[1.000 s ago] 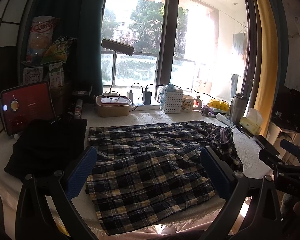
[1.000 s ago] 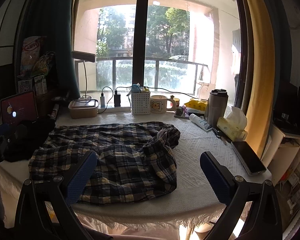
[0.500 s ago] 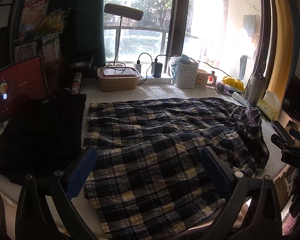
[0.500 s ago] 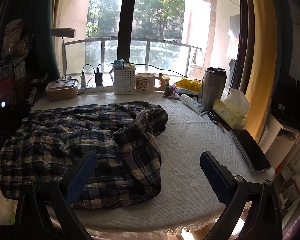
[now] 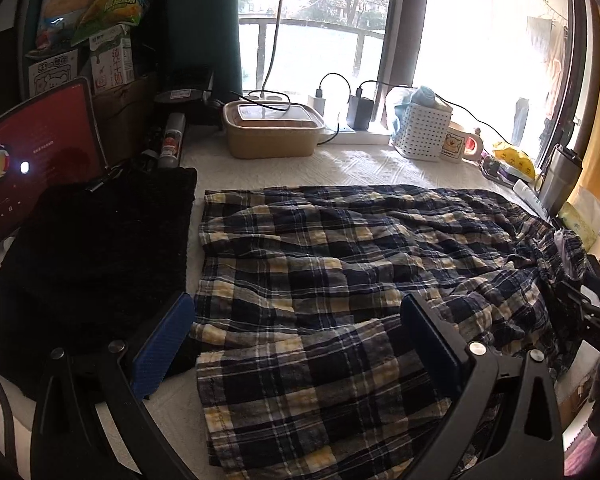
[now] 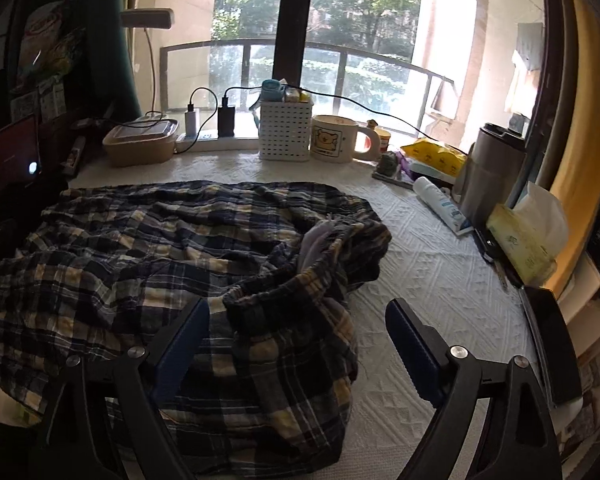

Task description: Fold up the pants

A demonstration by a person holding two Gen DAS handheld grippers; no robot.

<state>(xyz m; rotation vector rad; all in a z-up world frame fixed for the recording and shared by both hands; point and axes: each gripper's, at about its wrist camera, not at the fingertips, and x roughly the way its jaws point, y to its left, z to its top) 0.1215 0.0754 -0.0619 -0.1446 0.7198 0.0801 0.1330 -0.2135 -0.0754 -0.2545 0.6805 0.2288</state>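
Plaid navy-and-yellow pants (image 5: 320,280) lie spread and rumpled across the white-clothed table (image 6: 428,280). In the left wrist view my left gripper (image 5: 296,340) hovers open just above the near leg end, its blue pads (image 5: 160,344) on either side of the cloth without touching it. In the right wrist view the pants (image 6: 140,248) bunch up at the waistband (image 6: 284,292). My right gripper (image 6: 298,344) is low over that bunched end. Its jaws are closing, with cloth lying between them and the pads (image 6: 184,344) apart from it.
A folded black garment (image 5: 92,260) and a red-screened tablet (image 5: 32,160) sit left of the pants. Along the window stand a lunch box (image 5: 272,132), white basket (image 6: 286,130) and mug (image 6: 334,138). At the right are a tumbler (image 6: 488,172), tissue pack (image 6: 528,240) and phone (image 6: 552,340).
Both grippers have come forward and down toward the pants, which now fill more of each view. The right gripper's jaws have narrowed.
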